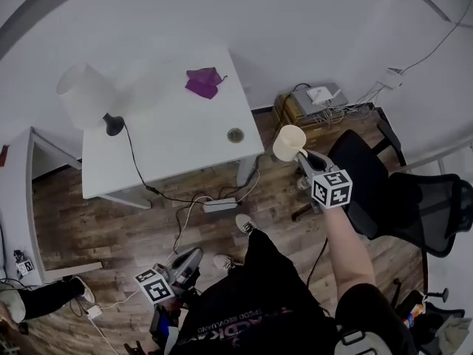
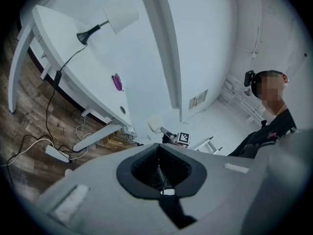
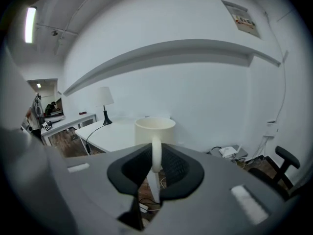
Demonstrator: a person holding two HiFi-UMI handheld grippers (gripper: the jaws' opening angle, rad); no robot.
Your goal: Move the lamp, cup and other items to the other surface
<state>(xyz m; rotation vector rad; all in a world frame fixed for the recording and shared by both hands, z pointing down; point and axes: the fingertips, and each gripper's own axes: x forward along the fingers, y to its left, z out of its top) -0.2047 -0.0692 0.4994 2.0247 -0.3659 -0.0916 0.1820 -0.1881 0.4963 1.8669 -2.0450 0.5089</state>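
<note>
The cup (image 1: 289,142) is held in the air over the wood floor (image 1: 111,220), just right of the near-right corner of the white table (image 1: 170,150). It is kept upright, mouth up, w/ its handle pinched edge-on between the jaws of the right gripper (image 1: 301,154), which are clamped on it.

On the table, the lamp (image 1: 87,96) is set at the far-left corner, a purple cloth (image 1: 203,82) lies toward the far edge, and a small round disc (image 1: 235,134) is seen near the right edge, not far from the cup. The lamp cord (image 1: 135,161) is run across the top and off the near edge, down to a power strip (image 1: 220,205) on the floor.

Right of the cup a black office chair (image 1: 436,205) is parked close by. A white box (image 1: 319,95) w/ tangled cables sits by the far wall.

The left gripper (image 2: 159,168) is held low by the person's legs, well apart from the table — its jaws are together, w/ nothing between them.
</note>
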